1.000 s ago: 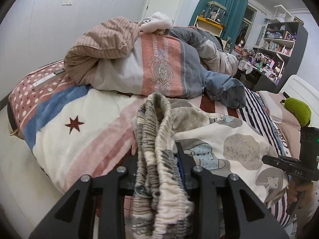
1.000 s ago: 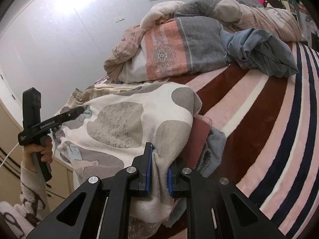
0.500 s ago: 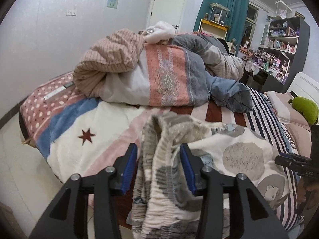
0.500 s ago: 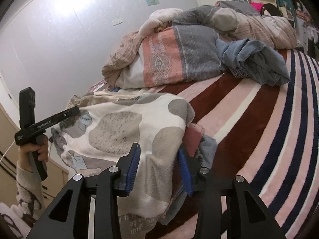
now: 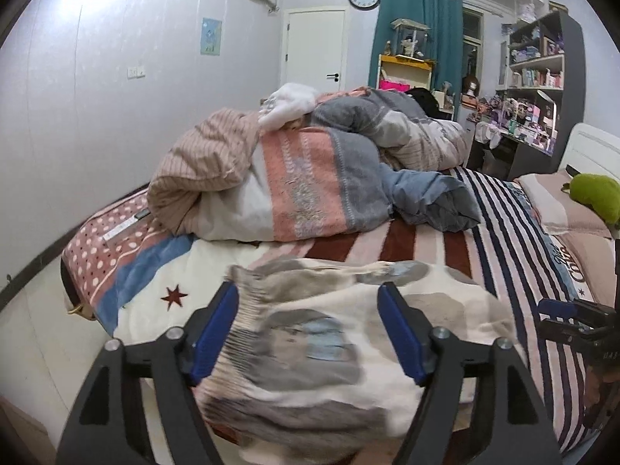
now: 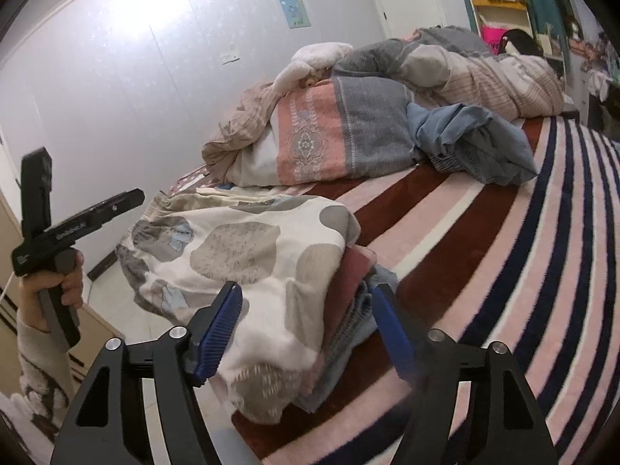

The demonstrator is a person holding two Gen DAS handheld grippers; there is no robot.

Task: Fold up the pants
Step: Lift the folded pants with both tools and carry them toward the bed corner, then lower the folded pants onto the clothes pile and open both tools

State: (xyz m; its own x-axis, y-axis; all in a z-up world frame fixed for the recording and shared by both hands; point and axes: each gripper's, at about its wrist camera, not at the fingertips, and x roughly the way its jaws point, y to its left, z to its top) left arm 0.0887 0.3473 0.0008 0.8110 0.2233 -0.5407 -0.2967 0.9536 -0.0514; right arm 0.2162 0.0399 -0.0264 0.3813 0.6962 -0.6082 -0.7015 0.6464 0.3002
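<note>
Left jaws: the left gripper (image 5: 310, 333) is seen opening wide, pads clear of the pants (image 5: 329, 352) lying between them.
Right jaws: the right gripper (image 6: 310, 329) is opening, nothing gripped.
Pants: folded, laid on a clothes stack (image 6: 348, 310) at the bed (image 6: 503, 252) edge.

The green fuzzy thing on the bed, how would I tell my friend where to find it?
Start at the big bed with the striped blanket and look to its far right end, where the white headboard stands. The green plush toy lies there on a pinkish pillow. It is the only bright lime-green thing on the bed; everything around it is pink, grey or striped.
</note>
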